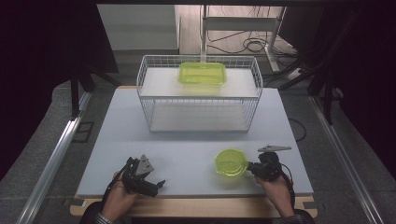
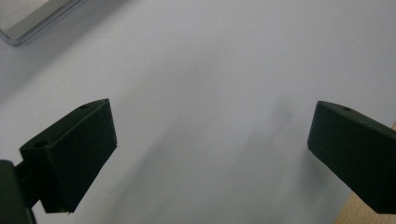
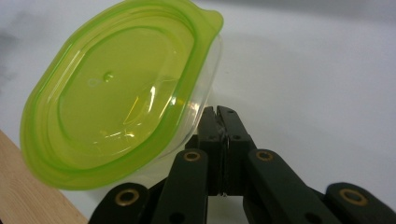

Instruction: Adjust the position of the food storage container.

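- Right tool (image 1: 252,166): jaws pressed together on the edge of the round green container (image 1: 230,162). The right gripper view shows the two jaws meeting with a sliver of the container's clear rim between them, just under the green lid (image 3: 116,91).
- Round green container: clear body, translucent green lid seated on it, small tab on the lid rim. It appears tilted in the right gripper view; whether its base touches the worktop cannot be told. It sits near the front edge of the worktop (image 1: 187,140), right of centre, just left of the right tool.
- Right hand (image 1: 276,186) comes in over the front edge near the right front corner; grey three-cornered plate (image 1: 274,148) on top of the tool.
- Left tool (image 1: 159,184): jaws spread wide, nothing between them. The left gripper view shows bare white worktop in the gap. It is close to the front edge, toward the left front corner, jaws pointing right.
- Left hand (image 1: 117,198) holds it from below the front edge.
- The two tools are well apart along the front edge.
- Wire basket (image 1: 200,95): white, two levels, stands at the back of the worktop, centred.
- Rectangular green container (image 1: 202,73): lies on the basket's upper shelf, toward its back, slightly right of the middle.
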A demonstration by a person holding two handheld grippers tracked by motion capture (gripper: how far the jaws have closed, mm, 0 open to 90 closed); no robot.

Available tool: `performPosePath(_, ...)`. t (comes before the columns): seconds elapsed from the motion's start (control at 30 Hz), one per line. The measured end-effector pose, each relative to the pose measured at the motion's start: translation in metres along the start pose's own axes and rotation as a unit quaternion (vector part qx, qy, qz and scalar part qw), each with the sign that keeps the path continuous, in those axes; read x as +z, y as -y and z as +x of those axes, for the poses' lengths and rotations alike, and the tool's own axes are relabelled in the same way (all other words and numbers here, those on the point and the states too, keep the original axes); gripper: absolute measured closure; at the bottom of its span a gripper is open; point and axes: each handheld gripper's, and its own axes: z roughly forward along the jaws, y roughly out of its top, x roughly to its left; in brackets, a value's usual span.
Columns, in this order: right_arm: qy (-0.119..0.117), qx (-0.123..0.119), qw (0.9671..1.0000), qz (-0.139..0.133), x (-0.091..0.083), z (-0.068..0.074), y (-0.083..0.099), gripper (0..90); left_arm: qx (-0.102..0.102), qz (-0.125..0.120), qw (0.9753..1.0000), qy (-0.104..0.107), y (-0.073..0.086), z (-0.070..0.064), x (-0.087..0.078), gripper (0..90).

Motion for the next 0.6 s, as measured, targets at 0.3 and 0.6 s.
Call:
performPosePath(0.3, -0.029, -0.018, 0.9994, 0.007, 0.023, 0.015, -0.015, 88.3, -0.001, 0.001, 1.0000, -0.001, 0.000, 0.001, 0.000, 1.0)
performPosePath(0.6, -0.054, -0.043, 0.9974, 0.018, 0.046, 0.036, -0.035, 88.3, -0.002, 0.000, 1.0000, -0.002, 0.000, 0.001, -0.001, 1.1)
